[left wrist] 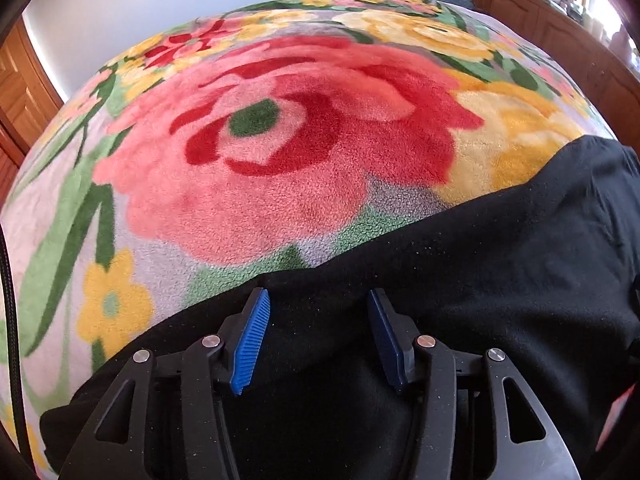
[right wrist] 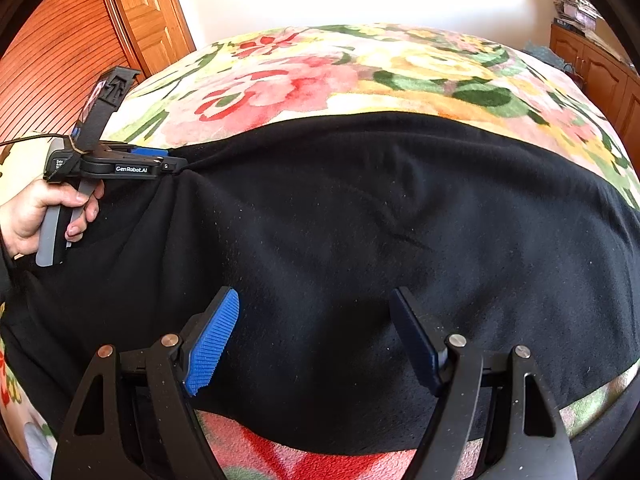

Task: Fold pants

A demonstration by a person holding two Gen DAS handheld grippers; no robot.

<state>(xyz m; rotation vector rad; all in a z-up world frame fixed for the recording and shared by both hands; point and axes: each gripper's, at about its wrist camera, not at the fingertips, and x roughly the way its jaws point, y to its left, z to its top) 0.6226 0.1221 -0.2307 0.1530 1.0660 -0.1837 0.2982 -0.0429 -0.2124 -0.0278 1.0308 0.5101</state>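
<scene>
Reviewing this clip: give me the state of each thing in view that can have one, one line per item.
left gripper: jaws apart over the pants' edge, pads not pressing on the cloth.
right gripper: jaws wide apart above the cloth, holding nothing.
black pants: lying spread across the blanket, lightly wrinkled.
floral blanket: spread flat, partly covered by the pants.
wooden door: cannot tell whether open or shut.

black pants (right wrist: 340, 240) spread flat across floral blanket (right wrist: 400, 76), slightly wrinkled
</scene>
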